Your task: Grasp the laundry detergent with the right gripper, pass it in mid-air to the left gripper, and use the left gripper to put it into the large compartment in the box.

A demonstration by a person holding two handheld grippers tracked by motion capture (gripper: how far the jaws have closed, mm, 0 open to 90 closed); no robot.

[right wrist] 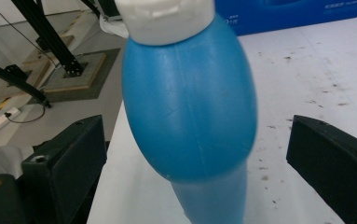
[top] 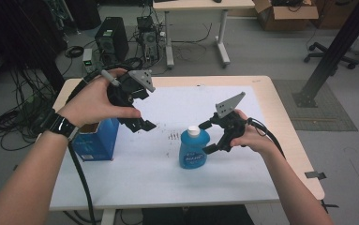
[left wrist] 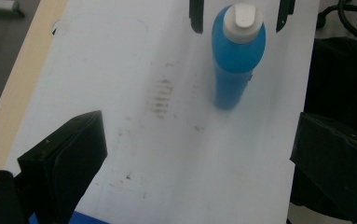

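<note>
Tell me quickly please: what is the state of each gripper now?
Left gripper: open, holding nothing, raised beside the blue box.
Right gripper: open, jaws on both sides of the blue bottle, not closed on it.

Upright blue bottle (left wrist: 238, 60) beyond the spread left claw (left wrist: 199, 158)

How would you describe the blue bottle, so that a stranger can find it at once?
On the white sheet covering the table, look right of the blue box. The blue bottle stands upright between the open jaws of the right gripper. Its white cap and rounded body distinguish it from the square box.
</note>
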